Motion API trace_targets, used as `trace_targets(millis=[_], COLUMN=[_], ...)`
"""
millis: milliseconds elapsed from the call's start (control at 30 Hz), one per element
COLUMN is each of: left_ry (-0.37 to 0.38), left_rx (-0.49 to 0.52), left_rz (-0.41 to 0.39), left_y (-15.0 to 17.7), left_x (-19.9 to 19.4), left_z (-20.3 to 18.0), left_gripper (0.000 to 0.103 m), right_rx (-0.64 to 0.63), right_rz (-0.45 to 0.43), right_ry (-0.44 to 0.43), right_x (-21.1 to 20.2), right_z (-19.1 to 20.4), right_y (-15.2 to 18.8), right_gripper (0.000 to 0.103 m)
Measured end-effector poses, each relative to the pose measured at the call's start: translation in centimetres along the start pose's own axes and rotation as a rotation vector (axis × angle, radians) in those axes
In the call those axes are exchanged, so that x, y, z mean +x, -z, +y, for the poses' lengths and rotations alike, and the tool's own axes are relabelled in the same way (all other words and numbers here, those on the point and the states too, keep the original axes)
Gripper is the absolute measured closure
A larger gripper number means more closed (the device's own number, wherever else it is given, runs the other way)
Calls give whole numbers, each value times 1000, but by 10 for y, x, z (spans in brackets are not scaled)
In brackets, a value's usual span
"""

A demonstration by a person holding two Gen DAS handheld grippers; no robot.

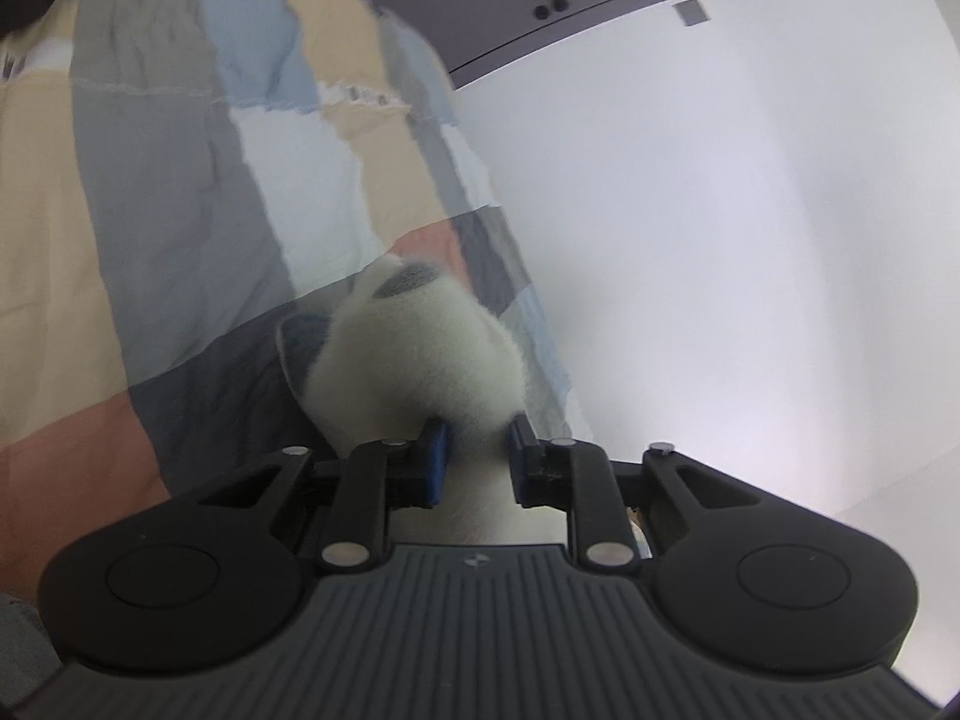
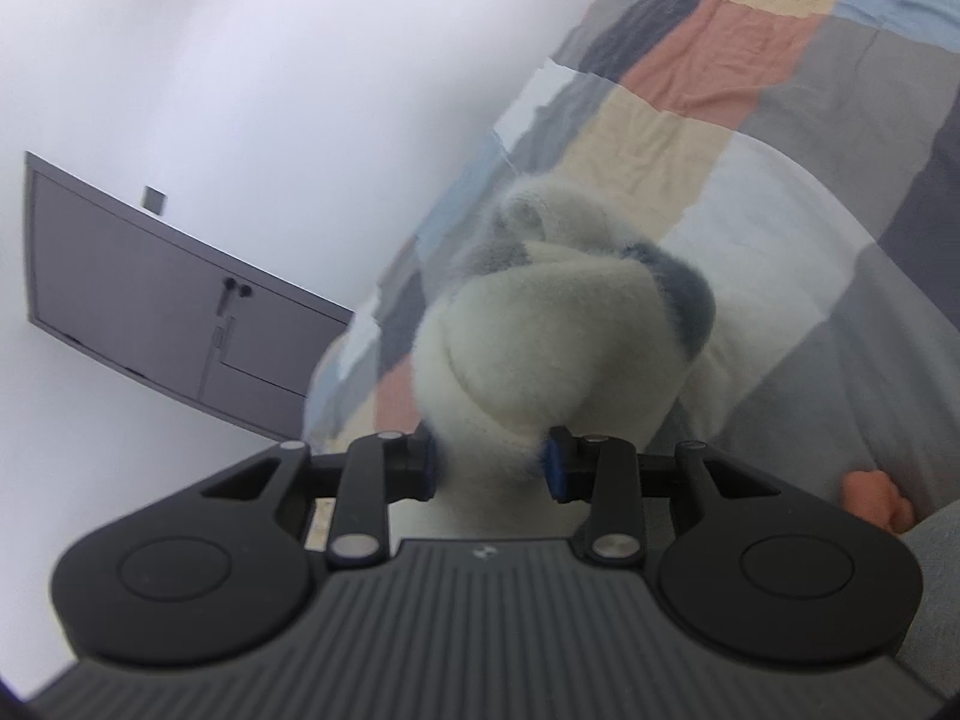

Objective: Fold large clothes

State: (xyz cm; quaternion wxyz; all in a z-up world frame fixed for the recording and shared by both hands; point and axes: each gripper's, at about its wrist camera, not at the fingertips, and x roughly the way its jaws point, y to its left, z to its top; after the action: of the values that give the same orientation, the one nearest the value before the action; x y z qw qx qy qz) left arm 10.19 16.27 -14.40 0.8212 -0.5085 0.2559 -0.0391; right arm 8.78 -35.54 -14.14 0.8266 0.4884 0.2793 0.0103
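Fleece garment [image 1: 420, 354] pinched by both grippers' fingers [image 1: 441, 459] over patchwork bedspread [image 1: 168, 180], white wall [image 1: 720, 210] behind.

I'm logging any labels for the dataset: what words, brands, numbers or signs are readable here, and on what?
No readable text in either view.
Left gripper: a small round emblem on its ribbed body, no letters.
Right gripper: the same small emblem, blurred.
Grey plate on the white wall: blank as far as can be seen.

Fluffy white fleece garment [image 1: 414, 354], wrinkled patchwork cotton bedspread [image 1: 180, 180]
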Motion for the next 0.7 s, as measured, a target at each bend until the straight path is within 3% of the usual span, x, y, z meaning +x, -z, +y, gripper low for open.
trace_targets(millis=[200,400,700], left_ry=[5,-29,-67], left_rx=[67,141,214], left_rz=[-32,-60,-104], left_y=[-18,-45,-86], left_x=[21,70,147], left_z=[-26,-57,-53], left_gripper=[85,86,87], right_rx=[33,65,-38], right_rz=[4,-18,-29], right_ry=[-37,-55,70], right_x=[13,50,130], right_z=[11,35,39], right_y=[-22,-57,-88], right_gripper=[64,63,64])
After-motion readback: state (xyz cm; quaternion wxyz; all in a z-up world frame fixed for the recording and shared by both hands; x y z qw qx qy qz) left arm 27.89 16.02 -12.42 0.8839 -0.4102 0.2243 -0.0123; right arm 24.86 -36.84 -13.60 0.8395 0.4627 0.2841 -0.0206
